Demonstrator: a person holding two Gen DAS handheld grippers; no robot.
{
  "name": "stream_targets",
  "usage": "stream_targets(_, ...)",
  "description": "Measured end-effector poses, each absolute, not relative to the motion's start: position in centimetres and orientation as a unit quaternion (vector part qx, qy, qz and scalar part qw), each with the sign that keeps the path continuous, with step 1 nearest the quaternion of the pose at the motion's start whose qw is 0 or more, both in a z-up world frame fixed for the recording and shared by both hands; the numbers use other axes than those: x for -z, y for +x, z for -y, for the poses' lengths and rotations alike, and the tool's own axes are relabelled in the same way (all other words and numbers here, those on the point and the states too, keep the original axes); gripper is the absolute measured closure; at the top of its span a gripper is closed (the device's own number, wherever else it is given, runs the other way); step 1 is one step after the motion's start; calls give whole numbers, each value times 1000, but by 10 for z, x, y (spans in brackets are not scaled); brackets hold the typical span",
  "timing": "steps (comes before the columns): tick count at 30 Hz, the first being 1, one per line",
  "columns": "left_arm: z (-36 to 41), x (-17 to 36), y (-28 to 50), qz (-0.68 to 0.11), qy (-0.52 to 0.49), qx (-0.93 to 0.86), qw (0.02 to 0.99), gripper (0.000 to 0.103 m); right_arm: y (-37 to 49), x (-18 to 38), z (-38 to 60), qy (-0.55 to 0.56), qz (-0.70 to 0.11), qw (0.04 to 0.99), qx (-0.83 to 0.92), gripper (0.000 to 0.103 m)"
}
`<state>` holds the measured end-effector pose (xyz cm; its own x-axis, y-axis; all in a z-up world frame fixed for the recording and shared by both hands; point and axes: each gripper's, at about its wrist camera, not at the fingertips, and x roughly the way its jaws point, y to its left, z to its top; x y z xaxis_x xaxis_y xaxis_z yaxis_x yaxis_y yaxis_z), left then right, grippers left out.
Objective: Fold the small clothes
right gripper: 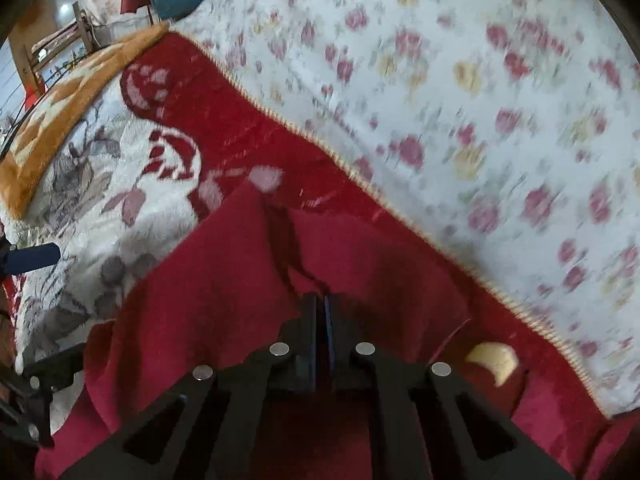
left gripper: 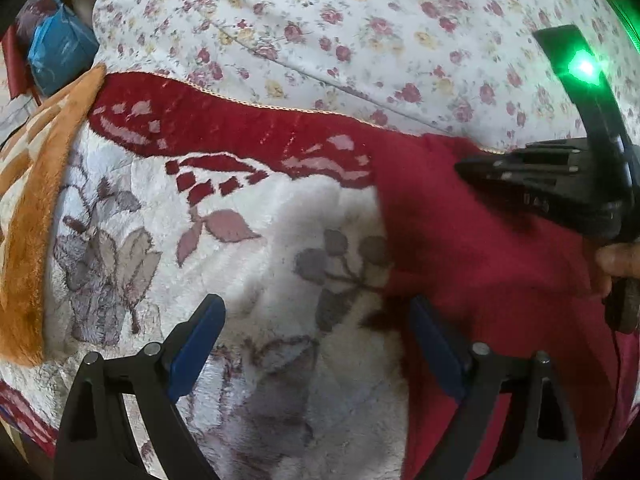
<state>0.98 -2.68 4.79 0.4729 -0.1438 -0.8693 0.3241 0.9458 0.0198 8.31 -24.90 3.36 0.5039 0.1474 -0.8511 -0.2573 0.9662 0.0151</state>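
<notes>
Left claw [left gripper: 316, 344] is hanging wide open and empty over the plush blanket [left gripper: 248, 216] on the bed, just left of the red garment [left gripper: 480, 248]. Right claw [right gripper: 322, 312] is sitting fully closed over it, probably pinching a fold, though cloth between the pads isn't visible; next, left needs an edge. Garment's near and right edges are running out of frame, floral sheet [right gripper: 480, 100] is blurring.

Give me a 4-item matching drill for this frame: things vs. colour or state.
Things:
1. left gripper
2. right gripper
3. red garment
4. floral sheet

States:
A. white with pink roses
B. fingers pressed together
C. plain dark red, lying on the plush blanket
D. fingers spread wide, nothing between them

Pairs: 1-D, 2-B, 3-C, 4-A
</notes>
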Motion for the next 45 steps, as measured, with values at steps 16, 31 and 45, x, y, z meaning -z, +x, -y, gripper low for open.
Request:
stream_targets(16, -7, -61, 23, -482, 73, 68, 871, 11, 32, -50, 202, 15, -488, 856, -171, 61)
stream_targets(31, 50, -61, 14, -474, 51, 126, 870, 11, -66, -74, 325, 76, -451, 889, -17, 39)
stream_targets(45, 69, -34, 17, -499, 82, 109, 856, 8, -99, -48, 456, 144, -475, 856, 148, 41)
